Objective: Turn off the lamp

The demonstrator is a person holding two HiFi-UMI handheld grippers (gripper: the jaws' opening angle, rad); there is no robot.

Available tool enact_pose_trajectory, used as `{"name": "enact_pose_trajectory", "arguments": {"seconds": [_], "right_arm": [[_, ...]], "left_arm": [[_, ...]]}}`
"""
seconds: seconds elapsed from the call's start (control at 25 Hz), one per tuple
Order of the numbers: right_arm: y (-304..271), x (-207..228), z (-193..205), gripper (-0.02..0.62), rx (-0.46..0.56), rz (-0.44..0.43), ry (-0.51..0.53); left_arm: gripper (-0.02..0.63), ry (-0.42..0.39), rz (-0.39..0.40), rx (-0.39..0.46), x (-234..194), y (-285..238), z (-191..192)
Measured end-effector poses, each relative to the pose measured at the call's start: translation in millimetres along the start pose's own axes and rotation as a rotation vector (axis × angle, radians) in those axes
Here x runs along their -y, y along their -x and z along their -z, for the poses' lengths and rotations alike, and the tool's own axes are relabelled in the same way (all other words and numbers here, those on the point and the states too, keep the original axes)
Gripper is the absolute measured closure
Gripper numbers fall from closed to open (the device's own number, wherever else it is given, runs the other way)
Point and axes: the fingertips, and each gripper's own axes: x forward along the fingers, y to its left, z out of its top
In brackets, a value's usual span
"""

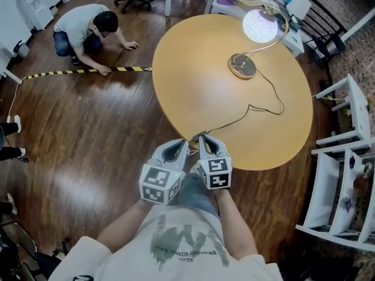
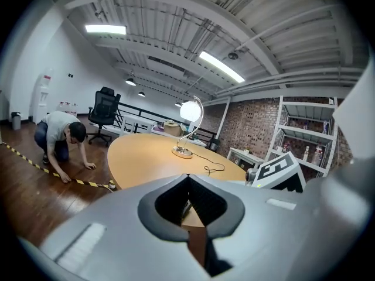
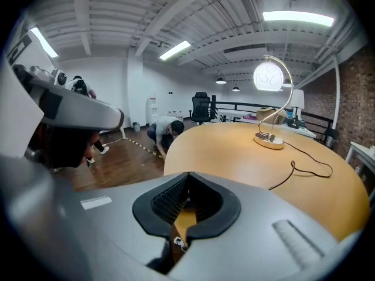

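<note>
Wooden round table (image 1: 193, 98) bears one lit desk lamp (image 1: 261, 25) and one trailing cord (image 1: 283, 103). Left gripper (image 1: 176, 151) and right gripper (image 1: 208, 147), jaws pressed together on nothing, hover at its near edge.

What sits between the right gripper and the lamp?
Between the right gripper and the lamp lies only bare table, crossed by the black cord; the head view shows it.

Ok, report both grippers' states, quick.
Left gripper: shut, holding nothing.
Right gripper: shut, holding nothing.
</note>
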Motion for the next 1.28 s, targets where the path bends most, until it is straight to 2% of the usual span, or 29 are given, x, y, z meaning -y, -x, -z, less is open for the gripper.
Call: {"name": "enact_pose_trajectory", "arguments": {"seconds": [0.2, 0.52, 0.84, 1.0, 1.28], "right_arm": [[-18.6, 9.1, 7.9, 0.595, -0.031, -0.005, -0.020], [-36.5, 8.4, 24.1, 0.595, -0.074, -0.012, 0.014], [-34.9, 10.0, 34.4, 0.595, -0.042, 0.020, -0.015], [-36.3, 12.2, 35.5, 0.595, -0.055, 0.007, -0.047], [-30.1, 18.9, 32.5, 0.595, -0.040, 0.038, -0.040]], "left_arm": [[0.606, 0.006, -0.025, -0.018, -10.0, -15.6, -0.1], [0.606, 0.012, -0.036, -0.040, -15.6, -27.7, 2.8], [0.606, 0.012, -0.032, -0.054, -17.9, -30.8, 7.3], [0.606, 0.005, -0.023, -0.055, -13.0, -30.9, 7.1], [0.606, -0.010, -0.010, -0.045, -4.9, -27.0, 2.1]]}}
